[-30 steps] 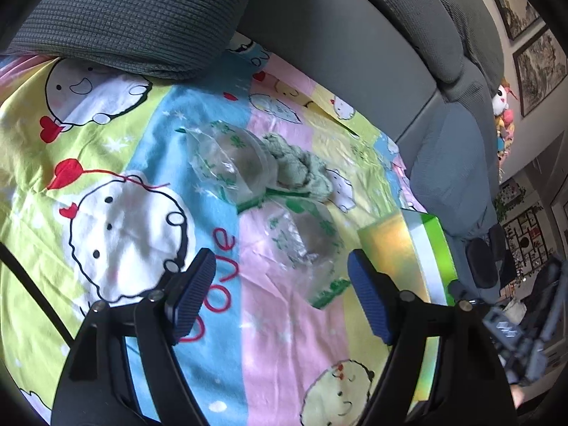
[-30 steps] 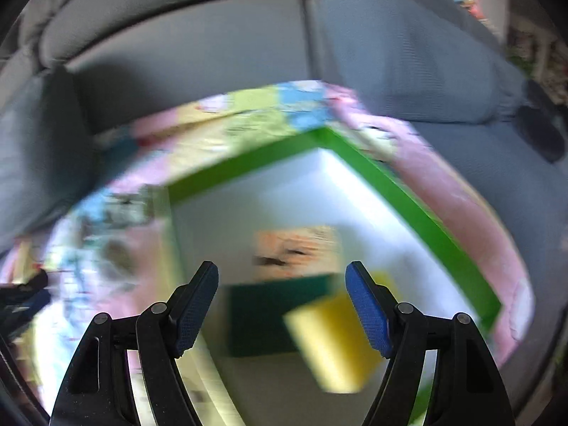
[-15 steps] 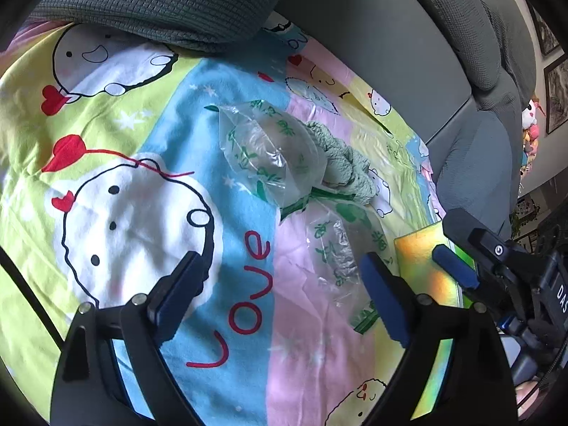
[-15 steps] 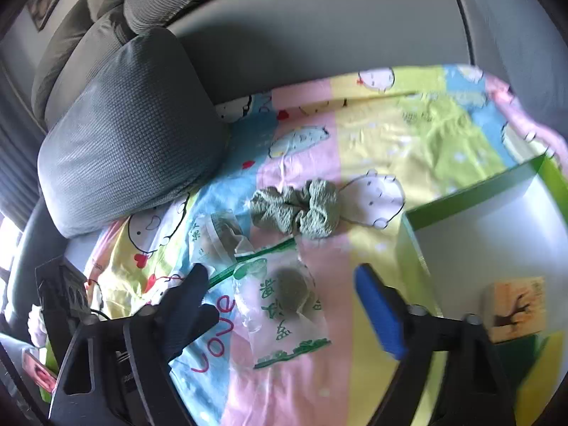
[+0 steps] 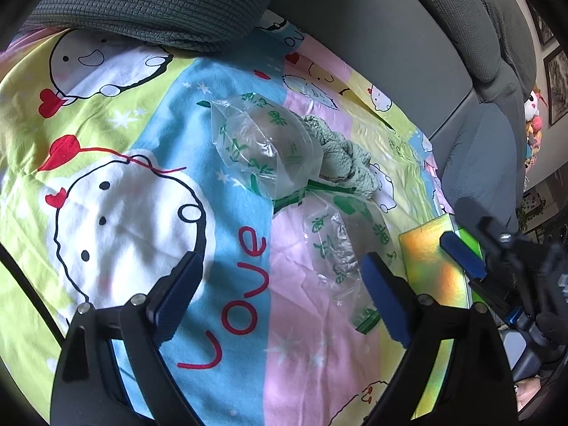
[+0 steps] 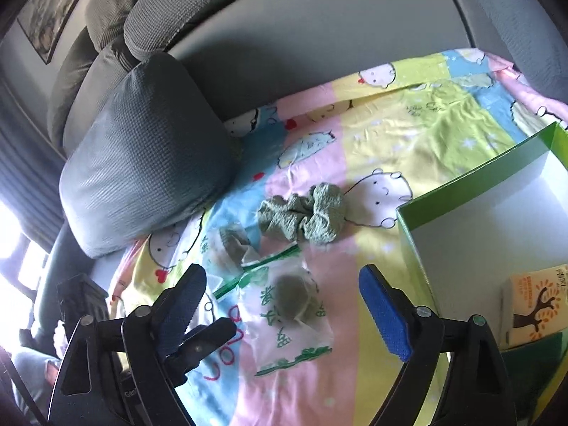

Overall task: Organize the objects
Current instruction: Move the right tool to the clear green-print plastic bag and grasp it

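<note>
Sunlit and bright, a cartoon-print sheet (image 5: 117, 213) covers the seat of a grey sofa (image 6: 319, 35), and everything to be tidied lies on it. Nearest, both tongs hang over the sheet with nothing between their pads. The left tongs (image 5: 280, 284) stand wide apart. The right tongs (image 6: 284, 301) have just been closing in a little, yet a clear gap remains.

Just beyond the pads lies a clear bag with green print (image 6: 294, 309), flat, with a dark lump inside. Past it sits a second clear bag (image 5: 262, 149), puffed up, and touching its far side is a green knitted scrunchie (image 6: 301, 216). Toward the sheet's right edge stands an open green box (image 6: 472, 191) with a small orange carton (image 6: 532, 309) in it. A grey cushion (image 6: 142, 152) leans at the back left.

The near bag looks like the next pick, judging by where both tongs point. Its film is slippery, so pinching the lump or a gathered fold should hold better than a loose edge. Lift it clear of the neighbouring bag before swinging toward the box.
</note>
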A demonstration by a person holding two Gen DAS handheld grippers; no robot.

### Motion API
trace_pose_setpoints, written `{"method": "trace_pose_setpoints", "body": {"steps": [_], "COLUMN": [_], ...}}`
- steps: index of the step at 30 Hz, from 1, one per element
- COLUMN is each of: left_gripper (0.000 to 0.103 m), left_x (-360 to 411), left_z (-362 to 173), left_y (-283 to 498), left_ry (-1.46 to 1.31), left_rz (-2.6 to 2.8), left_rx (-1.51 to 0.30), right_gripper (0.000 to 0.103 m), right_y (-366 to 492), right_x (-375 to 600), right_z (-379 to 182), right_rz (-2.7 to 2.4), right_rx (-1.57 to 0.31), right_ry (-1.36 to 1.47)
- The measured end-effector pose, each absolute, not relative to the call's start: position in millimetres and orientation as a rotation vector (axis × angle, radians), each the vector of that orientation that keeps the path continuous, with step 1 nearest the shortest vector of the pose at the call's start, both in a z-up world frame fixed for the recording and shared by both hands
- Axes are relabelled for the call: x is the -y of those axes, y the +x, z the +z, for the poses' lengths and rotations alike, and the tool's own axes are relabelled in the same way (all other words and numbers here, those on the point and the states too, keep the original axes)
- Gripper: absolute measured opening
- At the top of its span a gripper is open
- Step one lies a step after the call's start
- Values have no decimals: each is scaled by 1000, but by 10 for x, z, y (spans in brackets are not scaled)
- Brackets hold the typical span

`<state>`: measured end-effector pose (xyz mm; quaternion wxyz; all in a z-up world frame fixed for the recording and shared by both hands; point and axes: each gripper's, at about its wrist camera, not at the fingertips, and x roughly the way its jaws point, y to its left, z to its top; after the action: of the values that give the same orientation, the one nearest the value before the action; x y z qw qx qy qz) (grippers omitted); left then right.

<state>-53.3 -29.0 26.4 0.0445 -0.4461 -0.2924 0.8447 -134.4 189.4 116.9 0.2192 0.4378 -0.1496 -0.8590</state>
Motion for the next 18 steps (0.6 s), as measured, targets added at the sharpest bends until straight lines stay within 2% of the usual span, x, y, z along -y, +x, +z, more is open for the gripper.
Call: {"method": "trace_pose_setpoints", "body": {"steps": [1,2,4,6,8,10,11,12,13,14,15,18], "left_gripper": [88,83,67,41,33,33,34,42,48,61,67,72], "left_x": [289,287,278,263,255,257,261,269,278,290,306,322], "left_z": [263,264,270,269,259,245,238,227,214,204,202,223], "left_y": [-532,-530,-528,-537,-551,-562,-568,-574,-583,-587,-587,-588], "left_ry": [-1359,-1356,-1354,-1359,-1368,-1374,-1377,-1380,-1381,-1375,-1361,-1333], "left_rz": [2581,2582,2584,2584,2581,2574,2567,2556,2539,2523,2513,2503], "left_rx": [895,895,885,869,861,867,878,895,917,943,973,1015], "right_gripper": [58,39,35,35,37,53,77,90,90,90,90,90], "right_y": [-1335,-1329,-1326,-1323,-1325,-1337,-1340,-1340,-1334,-1332,-1348,-1416], "right_x": [-1874,-1855,-1827,-1819,-1817,-1770,-1743,-1707,-1685,-1664,-1639,-1599], "right_z": [1183,1195,1198,1198,1194,1185,1178,1167,1163,1158,1146,1083], "right_rz": [-2399,-2424,-2452,-2420,-2385,-2341,-2330,-2324,-2324,-2322,-2311,-2292], "right_rx": [379,336,277,278,304,296,283,262,254,250,251,248], "right_ry": [1209,1215,1235,1219,1219,1236,1249,1257,1249,1240,1256,1324]}}
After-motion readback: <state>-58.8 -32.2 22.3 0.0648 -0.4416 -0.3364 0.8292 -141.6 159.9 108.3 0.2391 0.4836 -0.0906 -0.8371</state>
